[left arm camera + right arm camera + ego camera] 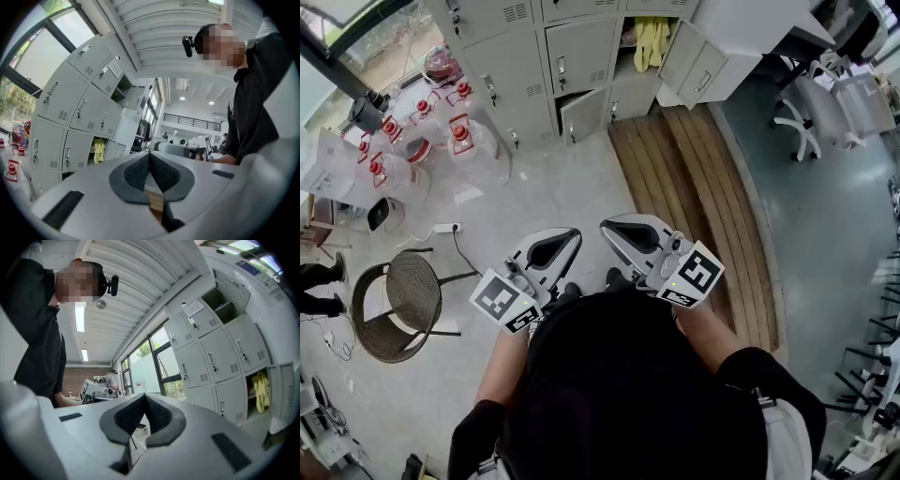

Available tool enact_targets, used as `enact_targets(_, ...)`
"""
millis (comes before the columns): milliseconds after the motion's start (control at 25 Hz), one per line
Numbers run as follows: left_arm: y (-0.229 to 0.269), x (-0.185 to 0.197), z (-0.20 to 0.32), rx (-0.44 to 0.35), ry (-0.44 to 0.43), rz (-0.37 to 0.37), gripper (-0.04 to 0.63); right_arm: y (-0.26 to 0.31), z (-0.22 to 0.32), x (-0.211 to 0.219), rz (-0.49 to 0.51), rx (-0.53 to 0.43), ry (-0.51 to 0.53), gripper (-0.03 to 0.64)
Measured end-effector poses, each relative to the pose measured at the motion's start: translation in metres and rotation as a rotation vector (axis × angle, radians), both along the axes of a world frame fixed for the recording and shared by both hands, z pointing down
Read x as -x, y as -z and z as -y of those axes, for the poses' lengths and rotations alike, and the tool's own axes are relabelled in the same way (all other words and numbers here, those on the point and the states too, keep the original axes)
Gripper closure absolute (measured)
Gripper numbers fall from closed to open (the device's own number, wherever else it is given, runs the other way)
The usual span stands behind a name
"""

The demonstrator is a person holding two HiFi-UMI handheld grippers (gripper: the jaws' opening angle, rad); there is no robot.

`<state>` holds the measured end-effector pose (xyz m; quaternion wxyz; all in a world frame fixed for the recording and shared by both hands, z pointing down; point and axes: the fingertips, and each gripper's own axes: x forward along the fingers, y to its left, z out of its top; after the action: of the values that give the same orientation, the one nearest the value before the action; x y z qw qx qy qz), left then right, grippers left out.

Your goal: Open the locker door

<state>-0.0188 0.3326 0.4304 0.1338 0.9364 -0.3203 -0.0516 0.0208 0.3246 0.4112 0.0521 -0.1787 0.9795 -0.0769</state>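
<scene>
Left gripper (pixel 564 240) is closed, its two dark pads pressed together with nothing between them. I hold it level, pointing ahead. Right gripper (pixel 617 230), just beside it, is also closed and empty, and its tip sits slightly further forward. Both hang over bare floor (pixel 553 187), well apart from the lockers (pixel 511 89) that line the floor's far edge.

Reading that grey bank from left to right, closed doors come first. Next is a closed locker door (pixel 581 47) almost straight ahead of the two grippers, with a small door (pixel 581 114) standing ajar below it. Last is an open compartment with a yellow cloth (pixel 649 39) hanging inside and its open door (pixel 682 52) swung out to the right. The task names no particular door, so I take the closed one ahead as my target.

That door stands upright, taller than wide, its face turned toward me. Its handle (pixel 561 67) is a short upright bar near the door's left edge, so I judge the hinges are on the right and the door will swing out rightward. The move ahead is a straight forward approach. Neither gripper is clearly nearer, though the handle lines up more with the left one, whose jaws must part first.
</scene>
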Motion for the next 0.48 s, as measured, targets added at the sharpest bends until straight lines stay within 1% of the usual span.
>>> enact_targets(240,-0.001,0.043,-0.006,-0.013,-0.007,0.005,0.584,-0.003,-0.008,0.038,0.007,-0.003,-0.017,0.607)
enact_targets(400,-0.007,0.073,-0.004,-0.002,0.008,0.004,0.584,-0.005,-0.009,0.056,0.002,-0.003,-0.029,0.607)
enact_targets(480,-0.007,0.083,-0.004,-0.003,0.014,-0.005,0.584,-0.005,-0.010,0.061,-0.005,-0.007,-0.033,0.607)
